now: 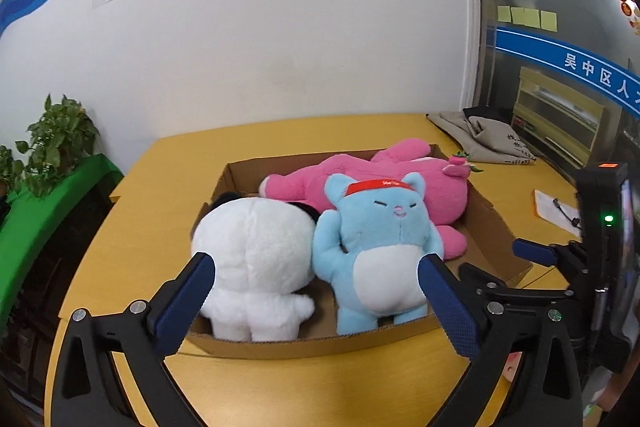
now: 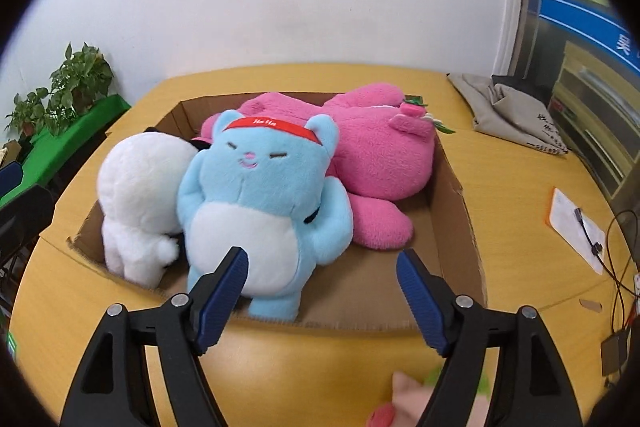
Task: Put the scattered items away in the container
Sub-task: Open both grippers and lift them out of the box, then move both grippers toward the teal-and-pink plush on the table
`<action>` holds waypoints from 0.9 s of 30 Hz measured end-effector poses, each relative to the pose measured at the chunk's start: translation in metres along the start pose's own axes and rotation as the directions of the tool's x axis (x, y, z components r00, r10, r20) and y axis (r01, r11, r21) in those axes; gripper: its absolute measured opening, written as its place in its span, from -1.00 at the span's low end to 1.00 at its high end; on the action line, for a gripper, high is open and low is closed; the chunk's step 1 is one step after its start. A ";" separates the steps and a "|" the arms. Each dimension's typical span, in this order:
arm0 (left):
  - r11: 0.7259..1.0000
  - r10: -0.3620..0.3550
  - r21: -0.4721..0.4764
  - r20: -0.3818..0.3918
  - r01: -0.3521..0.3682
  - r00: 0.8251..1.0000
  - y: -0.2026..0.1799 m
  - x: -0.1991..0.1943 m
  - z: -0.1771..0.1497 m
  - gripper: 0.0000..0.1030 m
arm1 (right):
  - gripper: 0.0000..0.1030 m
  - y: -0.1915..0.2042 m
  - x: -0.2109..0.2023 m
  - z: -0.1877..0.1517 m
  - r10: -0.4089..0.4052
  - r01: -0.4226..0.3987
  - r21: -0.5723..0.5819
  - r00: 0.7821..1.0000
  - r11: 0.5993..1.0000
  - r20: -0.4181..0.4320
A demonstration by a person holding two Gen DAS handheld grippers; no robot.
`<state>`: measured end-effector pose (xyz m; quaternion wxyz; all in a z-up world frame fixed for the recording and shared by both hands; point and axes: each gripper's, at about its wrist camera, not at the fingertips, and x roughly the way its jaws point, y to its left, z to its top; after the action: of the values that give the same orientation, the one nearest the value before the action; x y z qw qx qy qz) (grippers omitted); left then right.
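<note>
A shallow cardboard box (image 1: 486, 223) (image 2: 460, 227) sits on the yellow table. In it lie a white plush (image 1: 256, 259) (image 2: 140, 187), a blue cat plush with a red headband (image 1: 376, 247) (image 2: 260, 203) and a big pink plush (image 1: 400, 179) (image 2: 380, 155). My left gripper (image 1: 316, 267) is open and empty, just in front of the box's near wall. My right gripper (image 2: 322, 263) is open and empty over the box's near edge; it also shows in the left wrist view (image 1: 532, 255). A small pink and green soft item (image 2: 404, 395) lies on the table below the right gripper, partly hidden.
A grey cloth bag (image 1: 484, 139) (image 2: 508, 111) lies at the table's far right. A white card with a cable (image 2: 576, 227) and wires (image 2: 620, 291) lie at the right edge. Potted plants (image 1: 56, 143) on a green stand are to the left. A white wall is behind.
</note>
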<state>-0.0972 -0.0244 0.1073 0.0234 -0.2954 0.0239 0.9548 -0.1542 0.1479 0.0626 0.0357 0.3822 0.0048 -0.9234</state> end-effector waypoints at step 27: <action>0.992 -0.105 -0.070 -0.034 0.102 0.994 0.000 -0.016 -0.049 0.99 | 0.50 0.012 -0.041 -0.049 -0.048 0.049 -0.038 0.998 0.998 0.049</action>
<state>-0.0558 -0.0279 0.0759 0.0622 -0.3149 -0.0237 0.9468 -0.0899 0.1402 0.0576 0.0208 0.3591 0.0313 -0.9325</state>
